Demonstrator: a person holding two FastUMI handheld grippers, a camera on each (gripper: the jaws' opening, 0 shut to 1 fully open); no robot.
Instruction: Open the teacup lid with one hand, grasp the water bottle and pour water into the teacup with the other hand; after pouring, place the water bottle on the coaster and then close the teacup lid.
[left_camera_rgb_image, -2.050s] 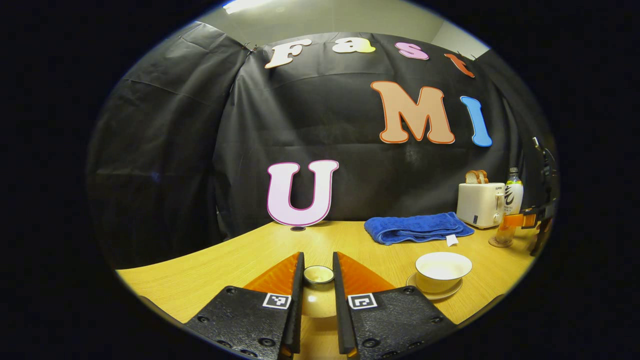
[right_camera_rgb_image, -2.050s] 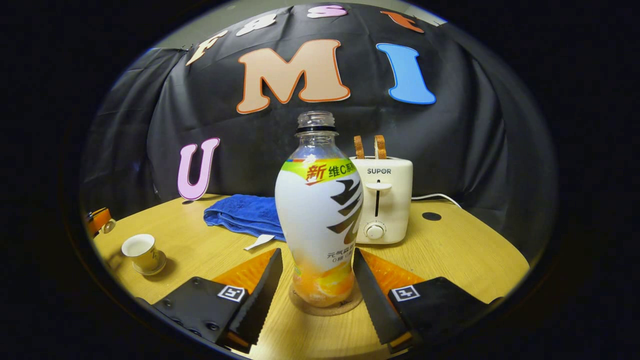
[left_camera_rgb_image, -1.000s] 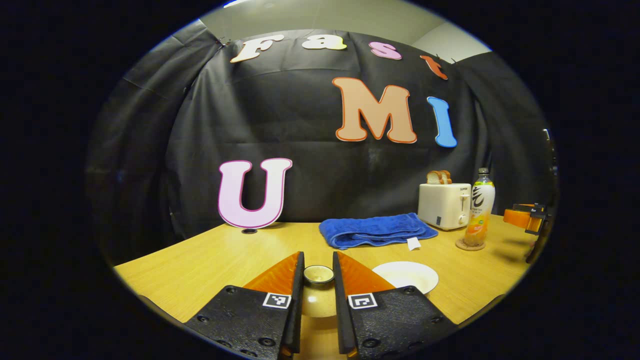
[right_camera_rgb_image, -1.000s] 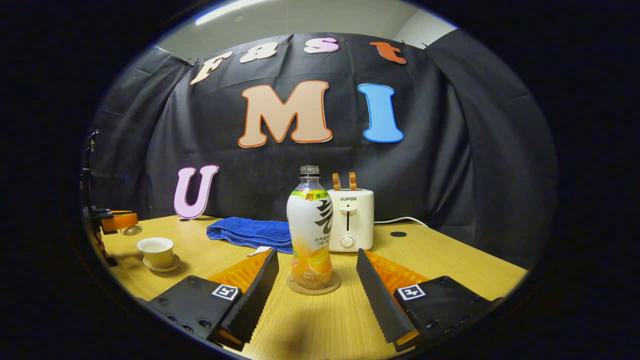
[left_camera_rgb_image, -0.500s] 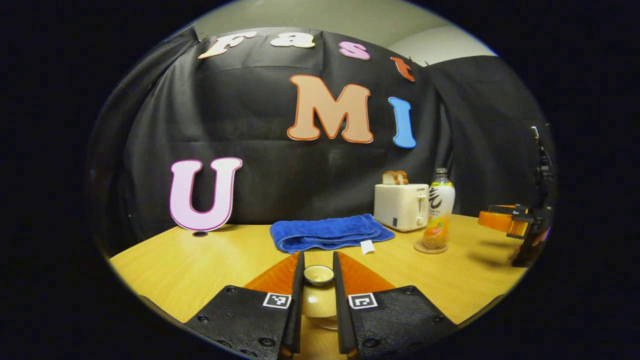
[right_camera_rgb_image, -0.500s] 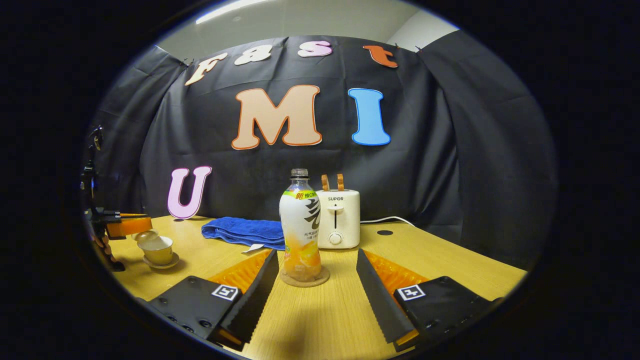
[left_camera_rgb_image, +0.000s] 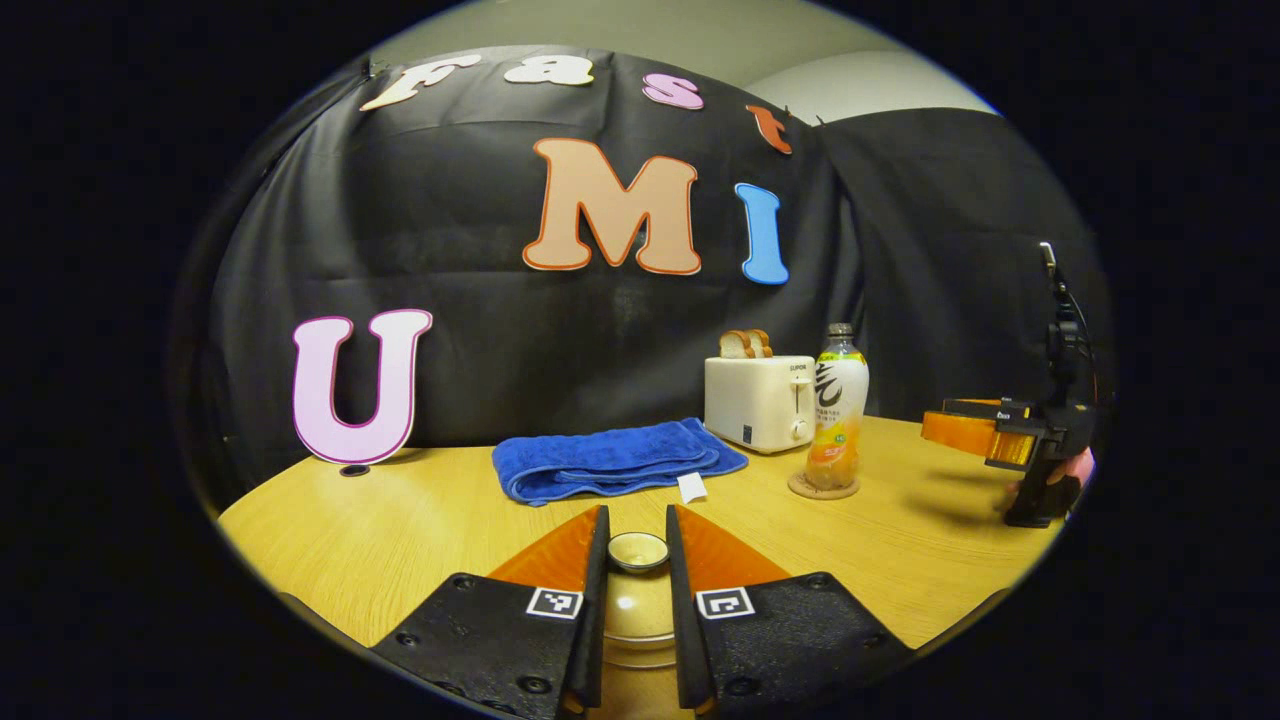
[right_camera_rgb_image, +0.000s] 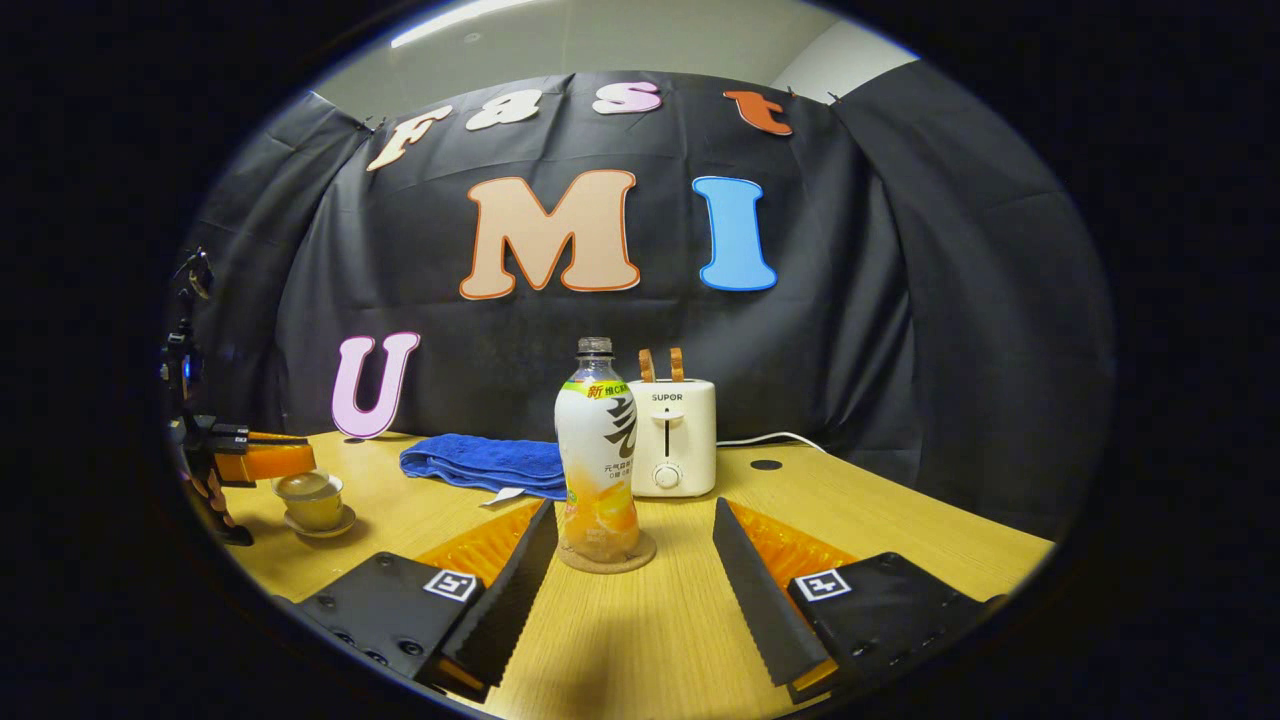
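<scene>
I am on the last step — closing the teacup. My left gripper (left_camera_rgb_image: 636, 560) has its fingers clenched on the small round knob of the pale glazed teacup lid (left_camera_rgb_image: 637, 590), and in the right gripper view that lid (right_camera_rgb_image: 303, 485) sits at the mouth of the cream teacup (right_camera_rgb_image: 312, 508) on its saucer; I cannot tell whether it is fully seated or just above the rim. The pouring looks done: the clear plastic water bottle with the white-and-orange label (right_camera_rgb_image: 598, 462) stands upright on the round cork coaster (right_camera_rgb_image: 607, 557) on the wooden tabletop (right_camera_rgb_image: 640, 640), just in front of the white toaster (right_camera_rgb_image: 670, 437). My right gripper (right_camera_rgb_image: 633, 572) is released, fingers spread wide, the bottle beyond their tips and touching neither. Next, I judge, the lid needs settling level on the rim — then my left fingers can let go and lift straight up without dragging the knob.
</scene>
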